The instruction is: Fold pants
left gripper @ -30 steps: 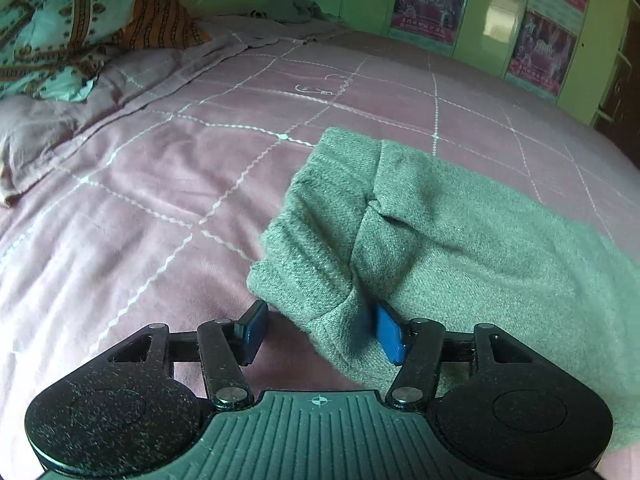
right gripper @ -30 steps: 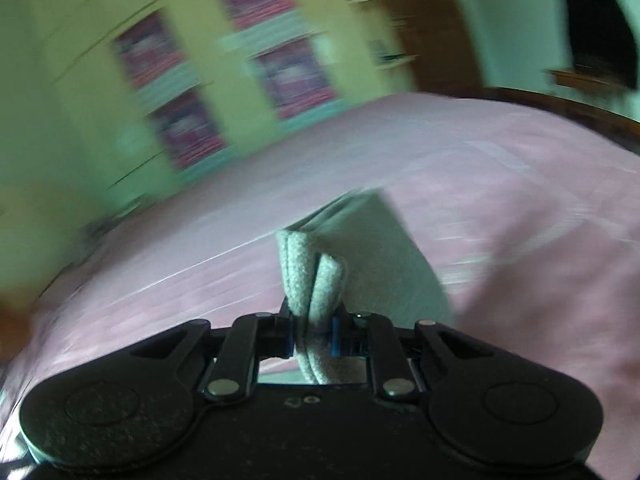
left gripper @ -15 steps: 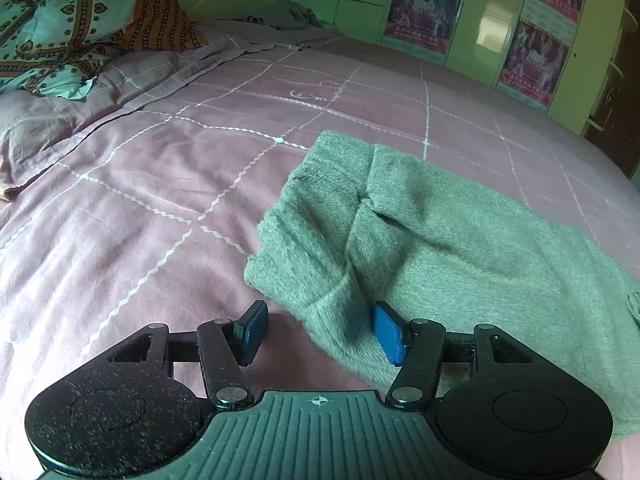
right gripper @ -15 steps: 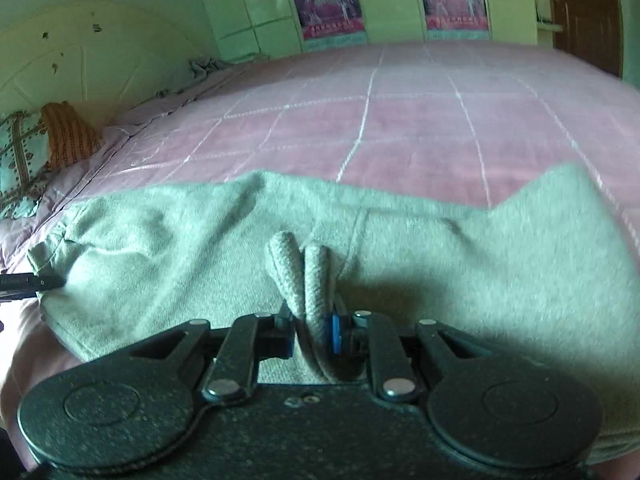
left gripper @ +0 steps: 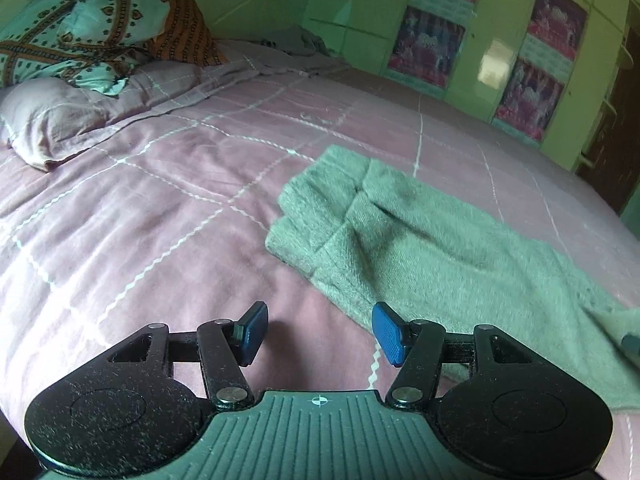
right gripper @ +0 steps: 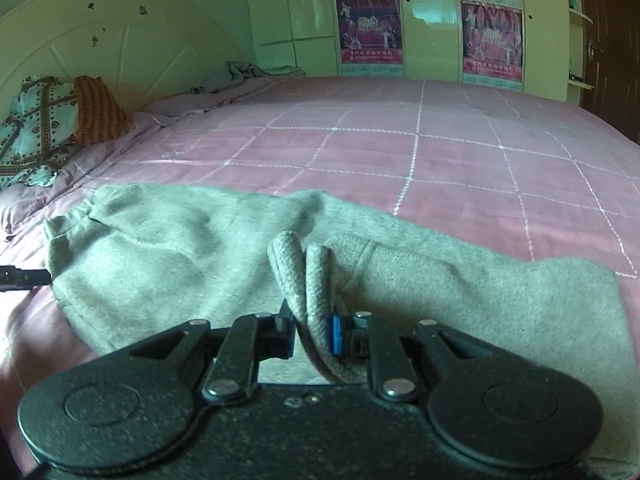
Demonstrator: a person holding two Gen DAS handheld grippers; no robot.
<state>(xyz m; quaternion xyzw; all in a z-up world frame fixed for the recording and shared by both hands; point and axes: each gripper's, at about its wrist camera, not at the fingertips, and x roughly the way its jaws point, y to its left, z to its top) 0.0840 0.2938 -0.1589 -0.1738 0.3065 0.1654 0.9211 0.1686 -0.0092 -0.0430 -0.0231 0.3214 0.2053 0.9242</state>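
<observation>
On pink bedspread (left gripper: 160,208), grey pants (left gripper: 440,240) edge beside open left gripper (left gripper: 320,332)

Pants (left gripper: 432,240): grey-green, plain knit texture, no print. Bed cover (left gripper: 160,208): dusty pink with a grid of thin white wavy lines; pillow (left gripper: 76,28) teal with brown and orange geometric motifs. Tongs black with blue pads (left gripper: 386,334); cupboard doors (right gripper: 432,20) pale green, bearing magenta-purple posters (right gripper: 370,26).
</observation>
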